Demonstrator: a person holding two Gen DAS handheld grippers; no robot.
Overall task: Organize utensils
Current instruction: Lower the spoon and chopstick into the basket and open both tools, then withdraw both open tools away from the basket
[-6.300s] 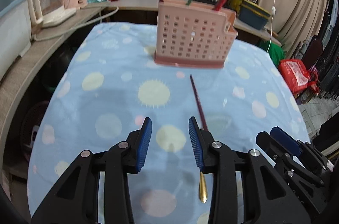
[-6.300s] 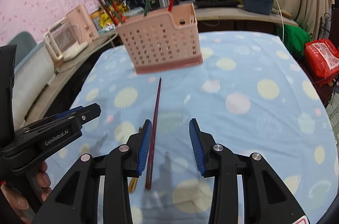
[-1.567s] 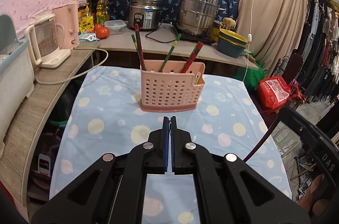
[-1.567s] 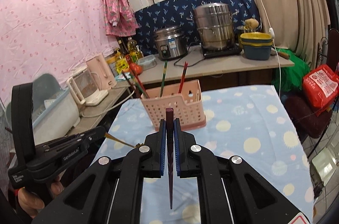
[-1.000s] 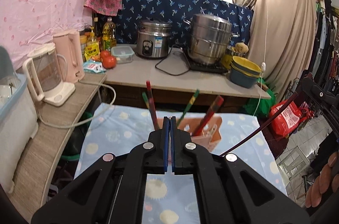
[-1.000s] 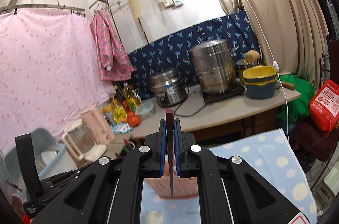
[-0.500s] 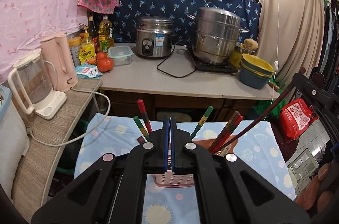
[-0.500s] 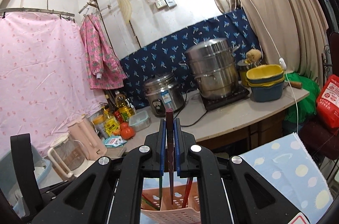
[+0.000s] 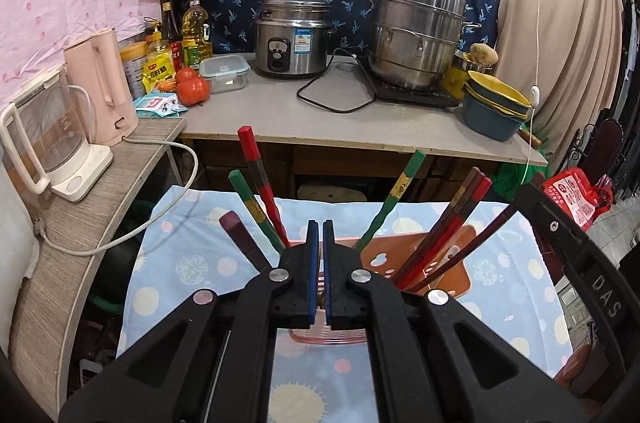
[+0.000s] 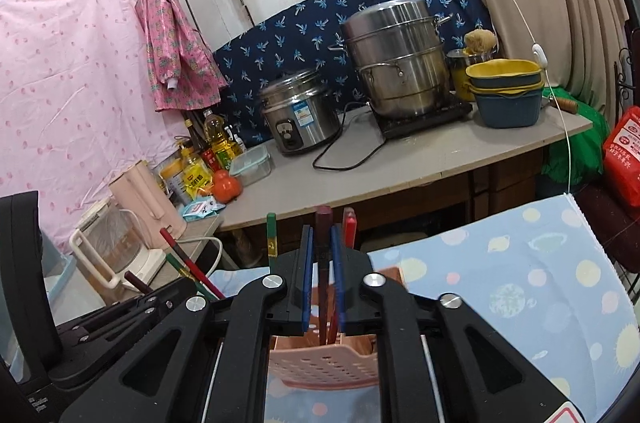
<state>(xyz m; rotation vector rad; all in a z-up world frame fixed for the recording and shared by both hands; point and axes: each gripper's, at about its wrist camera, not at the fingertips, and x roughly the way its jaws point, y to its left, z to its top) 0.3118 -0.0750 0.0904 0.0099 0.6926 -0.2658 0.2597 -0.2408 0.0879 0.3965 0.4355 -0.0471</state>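
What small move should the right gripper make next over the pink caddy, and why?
Probably finish opening, then lift clear. The right gripper has just been opening; the dark chopstick stands between its pads, which look parted from it, its lower end inside the pink caddy beside the other chopsticks.

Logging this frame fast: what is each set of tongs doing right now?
Left tongs: closed, nothing visibly held.
Right tongs: just been opening, dark chopstick between them.
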